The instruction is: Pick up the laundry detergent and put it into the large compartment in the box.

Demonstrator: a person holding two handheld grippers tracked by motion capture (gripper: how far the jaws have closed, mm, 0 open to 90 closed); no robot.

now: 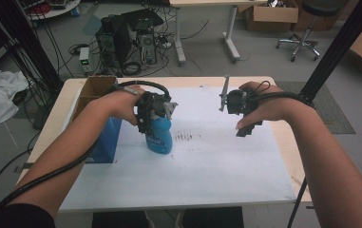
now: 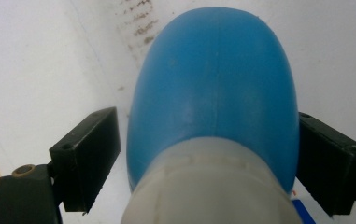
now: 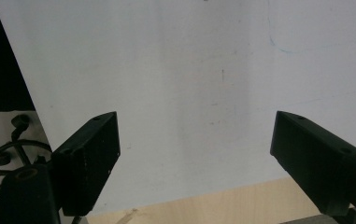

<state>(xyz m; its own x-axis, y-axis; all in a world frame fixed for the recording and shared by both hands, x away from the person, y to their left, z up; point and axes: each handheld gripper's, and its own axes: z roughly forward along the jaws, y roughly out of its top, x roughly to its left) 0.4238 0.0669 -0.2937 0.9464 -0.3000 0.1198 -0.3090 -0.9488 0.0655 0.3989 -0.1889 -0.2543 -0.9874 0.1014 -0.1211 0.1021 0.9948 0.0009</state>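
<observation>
A blue spray bottle (image 1: 160, 137) with a white neck stands on the white sheet (image 1: 207, 166), left of centre. My left gripper (image 1: 151, 121) comes at it from above, with one jaw on each side of the bottle's shoulder. In the left gripper view the bottle (image 2: 213, 88) sits between the pads: the right pad (image 2: 327, 168) lies against it, while a thin gap shows at the left pad (image 2: 94, 154). My right gripper (image 1: 246, 127) hovers over the sheet at the right, open. Nothing is between its jaws (image 3: 196, 140), with bare white sheet (image 3: 189, 70) beyond them.
An open cardboard box (image 1: 93, 88) stands at the table's left edge, with a blue box (image 1: 105, 142) in front of it. Dark scribbles (image 1: 186, 137) mark the sheet beside the bottle. A black slanted pole (image 1: 333, 54) rises at the right.
</observation>
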